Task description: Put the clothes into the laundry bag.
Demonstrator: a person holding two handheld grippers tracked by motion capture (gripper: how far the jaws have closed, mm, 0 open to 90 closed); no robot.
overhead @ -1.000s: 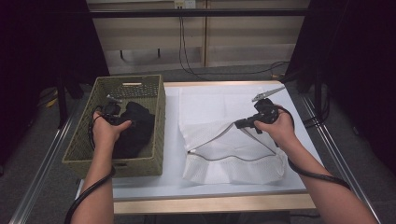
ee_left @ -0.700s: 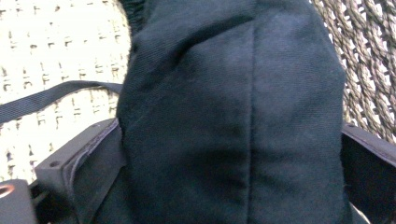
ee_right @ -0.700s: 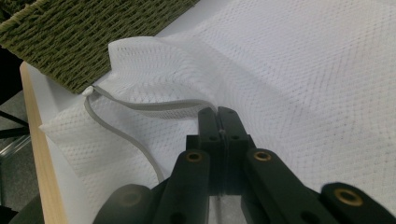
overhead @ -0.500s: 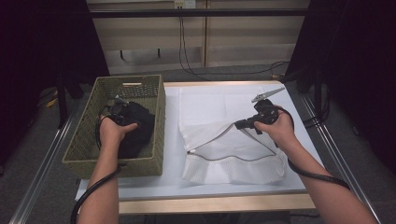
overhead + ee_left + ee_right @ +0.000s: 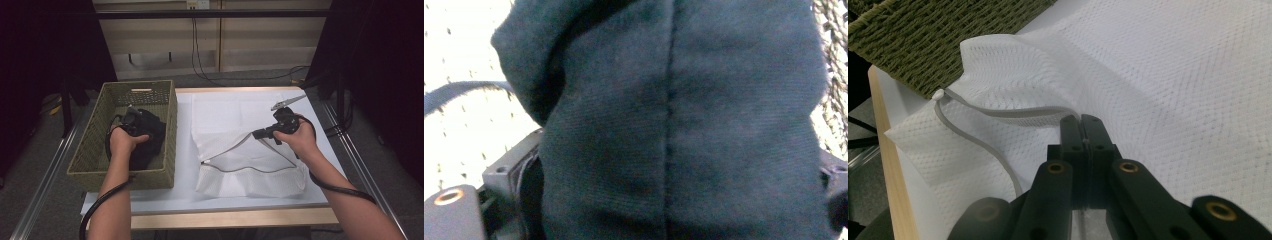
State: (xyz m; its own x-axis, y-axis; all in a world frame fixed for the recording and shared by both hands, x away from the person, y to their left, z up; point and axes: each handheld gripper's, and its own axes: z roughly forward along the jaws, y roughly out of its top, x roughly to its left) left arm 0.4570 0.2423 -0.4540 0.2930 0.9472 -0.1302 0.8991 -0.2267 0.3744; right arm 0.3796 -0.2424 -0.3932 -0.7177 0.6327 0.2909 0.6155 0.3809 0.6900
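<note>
A dark garment (image 5: 151, 136) lies in a woven green basket (image 5: 172, 131) at the table's left. My left gripper (image 5: 132, 120) reaches down into the basket onto the garment. In the left gripper view the dark garment (image 5: 684, 125) lies between the wide jaws and hides most of both fingers (image 5: 506, 172). Those jaws have just been closing a little around the cloth. A white mesh laundry bag (image 5: 235, 117) lies on the table with its zipper mouth gaping. My right gripper (image 5: 256, 134) is shut on the bag's zipper edge (image 5: 998, 113) and holds it up.
A white sheet (image 5: 182, 195) covers the table, which has a wooden front edge (image 5: 235, 218). The basket wall (image 5: 948, 35) stands right beside the bag's open mouth. Cables trail from both grippers. Dark surroundings and metal rails flank the table.
My left hand has moved right and forward inside the basket, onto the dark garment. The right hand and the bag have stayed as they were.
</note>
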